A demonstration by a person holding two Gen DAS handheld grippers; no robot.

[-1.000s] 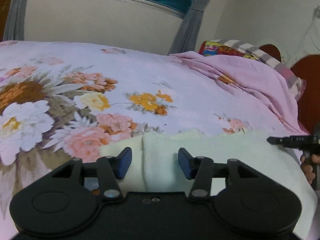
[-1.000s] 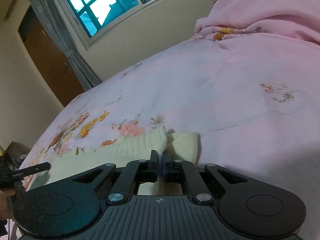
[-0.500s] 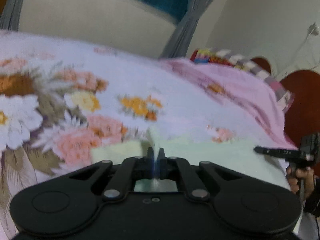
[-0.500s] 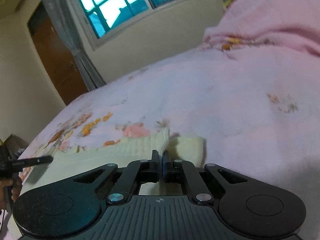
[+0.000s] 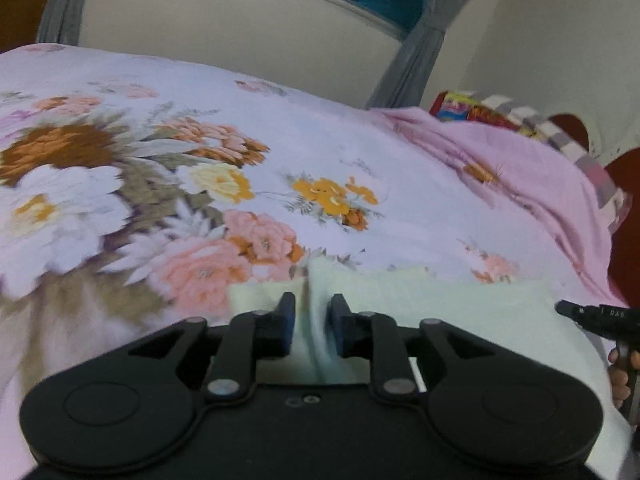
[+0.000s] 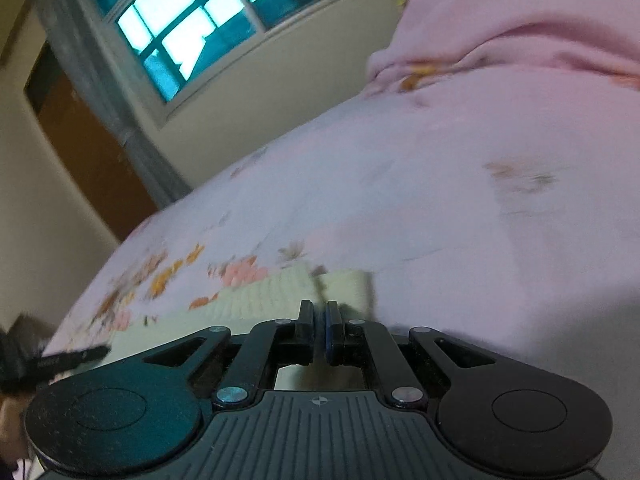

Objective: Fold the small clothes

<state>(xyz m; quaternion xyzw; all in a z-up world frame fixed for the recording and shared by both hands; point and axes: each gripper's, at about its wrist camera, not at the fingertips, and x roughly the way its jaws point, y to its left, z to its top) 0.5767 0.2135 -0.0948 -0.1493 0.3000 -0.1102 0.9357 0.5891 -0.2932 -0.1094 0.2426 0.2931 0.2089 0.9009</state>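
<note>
Both grippers at pale knit garment (image 5: 440, 300); left gripper (image 5: 311, 320) opening.

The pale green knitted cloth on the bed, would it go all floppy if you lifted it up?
Probably floppy: the cloth already bunches into a soft ridge between the left claw, whose jaws are opening. It likely weighs little, since the shut right claw holds an edge with a small pinch. It probably won't slide much on the flowered bedsheet; its knit looks fuzzy.
</note>
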